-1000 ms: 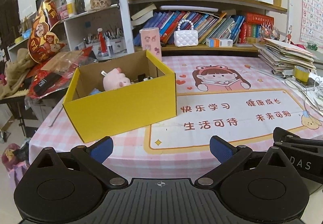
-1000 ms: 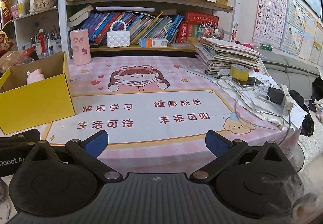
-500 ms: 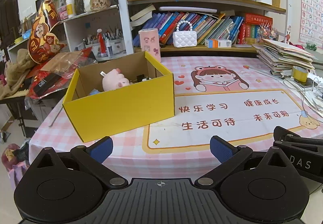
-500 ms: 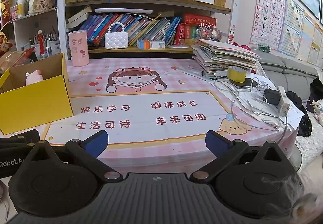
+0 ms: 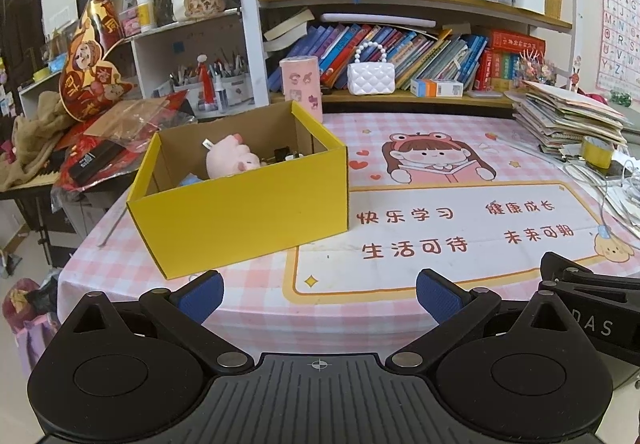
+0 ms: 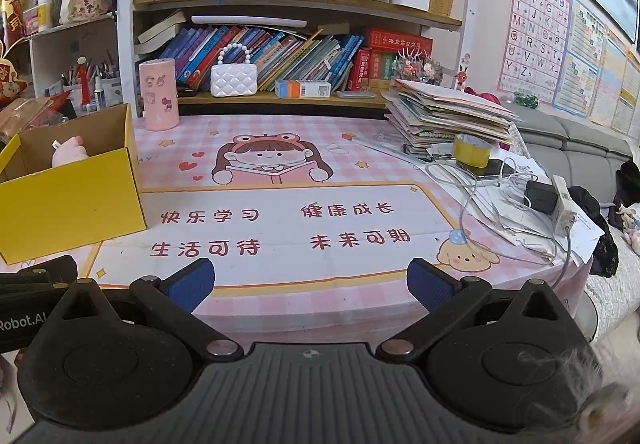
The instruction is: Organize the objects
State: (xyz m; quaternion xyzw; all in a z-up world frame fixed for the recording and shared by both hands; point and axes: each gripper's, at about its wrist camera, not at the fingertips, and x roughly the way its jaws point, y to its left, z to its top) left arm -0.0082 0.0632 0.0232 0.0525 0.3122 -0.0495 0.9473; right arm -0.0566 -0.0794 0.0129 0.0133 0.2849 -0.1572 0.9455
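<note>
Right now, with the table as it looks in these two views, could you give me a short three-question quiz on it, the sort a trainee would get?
1. True or false: the pink plush toy lies inside the yellow box.
2. Which is the roll of yellow tape nearest? A. the stack of papers B. the pink cylinder C. the yellow box
3. Fill in: both pairs of fingers, left and right, are ____ and hold nothing.

Key: 1 true; 2 A; 3 open.
</note>
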